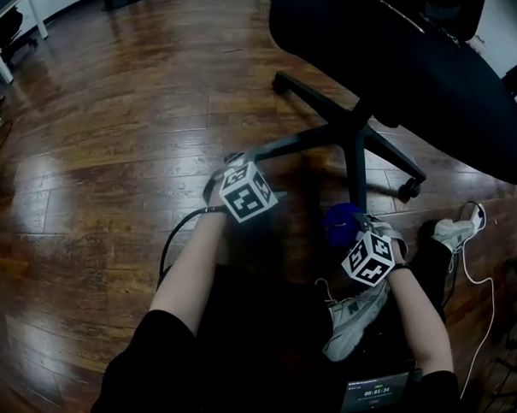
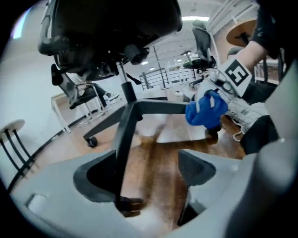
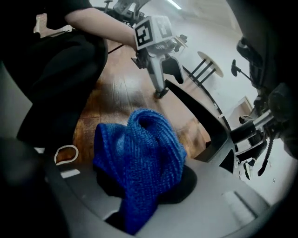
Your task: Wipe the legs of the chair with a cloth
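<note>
1. A dark wood floor [image 1: 109,122] fills the head view.
2. A black chair [image 1: 388,42] stands at 1 o'clock. Its seat overhangs a star base of thin legs [image 1: 324,137] that spread from a hub [image 1: 358,124]. One leg runs toward 9 o'clock, one toward 6 o'clock, and one toward 4 o'clock, ending in a caster [image 1: 409,188].
3. Two bare forearms [image 1: 193,264] reach up from 6 o'clock, one gripper in each hand.
4. The left gripper [image 2: 149,174] is near the view's centre, at the tip of the 9 o'clock leg. Its jaws are spread wide and pinch nothing. In its own view a leg runs down close by the left jaw; whether they touch cannot be told.
5. The right gripper [image 3: 144,181] is at 4 o'clock from centre, jaws pinching a bunched cloth.
6. The blue knitted cloth [image 3: 139,148] sits at the outer end of the 6 o'clock leg, low near the floor. Contact with the leg cannot be told.
7. A white shoe [image 1: 353,321] lies at 5 o'clock, just below the right gripper.
</note>
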Demonstrator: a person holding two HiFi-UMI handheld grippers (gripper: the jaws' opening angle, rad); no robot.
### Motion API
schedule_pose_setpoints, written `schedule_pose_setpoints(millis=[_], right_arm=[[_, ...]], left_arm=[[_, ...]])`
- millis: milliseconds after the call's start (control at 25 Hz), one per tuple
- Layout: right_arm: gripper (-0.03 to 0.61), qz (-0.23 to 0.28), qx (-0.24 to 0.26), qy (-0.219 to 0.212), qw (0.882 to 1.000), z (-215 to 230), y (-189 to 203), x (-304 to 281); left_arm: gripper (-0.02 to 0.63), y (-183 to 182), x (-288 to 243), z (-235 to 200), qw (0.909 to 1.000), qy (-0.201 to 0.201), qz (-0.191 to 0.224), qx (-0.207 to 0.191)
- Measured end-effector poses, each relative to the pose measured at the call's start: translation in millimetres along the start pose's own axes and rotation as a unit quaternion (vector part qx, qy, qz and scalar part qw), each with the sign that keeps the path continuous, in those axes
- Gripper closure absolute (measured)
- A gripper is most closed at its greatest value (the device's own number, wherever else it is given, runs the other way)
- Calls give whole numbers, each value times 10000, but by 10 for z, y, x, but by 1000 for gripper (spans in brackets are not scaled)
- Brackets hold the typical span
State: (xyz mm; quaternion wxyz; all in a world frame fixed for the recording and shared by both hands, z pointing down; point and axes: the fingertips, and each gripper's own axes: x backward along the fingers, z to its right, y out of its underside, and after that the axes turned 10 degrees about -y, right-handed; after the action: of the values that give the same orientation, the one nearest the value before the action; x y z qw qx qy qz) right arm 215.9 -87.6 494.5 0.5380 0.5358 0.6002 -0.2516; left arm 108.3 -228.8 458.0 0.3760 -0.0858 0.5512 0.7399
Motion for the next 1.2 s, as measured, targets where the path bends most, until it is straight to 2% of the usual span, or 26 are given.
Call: schedule_pose_setpoints(millis=[80,160,240,320,400,440,600,800,920,1040,1200], right_arm=[[475,212,-144,-35,9997,8,91,46],[475,216,-184,-47,9996,26,203,71],[474,89,-111,-59,9999,23,297,68],[475,82,-95,-136,9998,-1,335,67],[475,275,-216,-202,9992,14,335,90],[475,398,-302,-214,9985,40,337,110],[476,725,-530,-309,9955,46,394,192],[475,753,-277,-186,9966,-150,475,269],[476,337,119,137,9993,-299,609,285],[477,-601,715,450,9946,-370,757,207],[482,-1108,793,668,9884,-129,699,76]], left_arm=[[193,40,-139,-271,9990,-364,-243,-130],[193,133,-353,-439,9970,-462,-575,-237],[193,220,-563,-451,9959,-261,-831,-244],[198,396,-737,-321,9911,28,-1230,-500],[434,569,-816,-224,9798,74,-1668,-1102],[466,598,-827,-212,9759,39,-1780,-1259],[489,592,-781,-113,9753,-24,-1950,-1035],[506,638,-568,103,9732,-246,-2145,-796],[506,649,-429,285,9713,-363,-2232,-732],[505,648,-324,422,9708,-326,-2290,-628],[502,671,-285,479,9702,-220,-2363,-488]])
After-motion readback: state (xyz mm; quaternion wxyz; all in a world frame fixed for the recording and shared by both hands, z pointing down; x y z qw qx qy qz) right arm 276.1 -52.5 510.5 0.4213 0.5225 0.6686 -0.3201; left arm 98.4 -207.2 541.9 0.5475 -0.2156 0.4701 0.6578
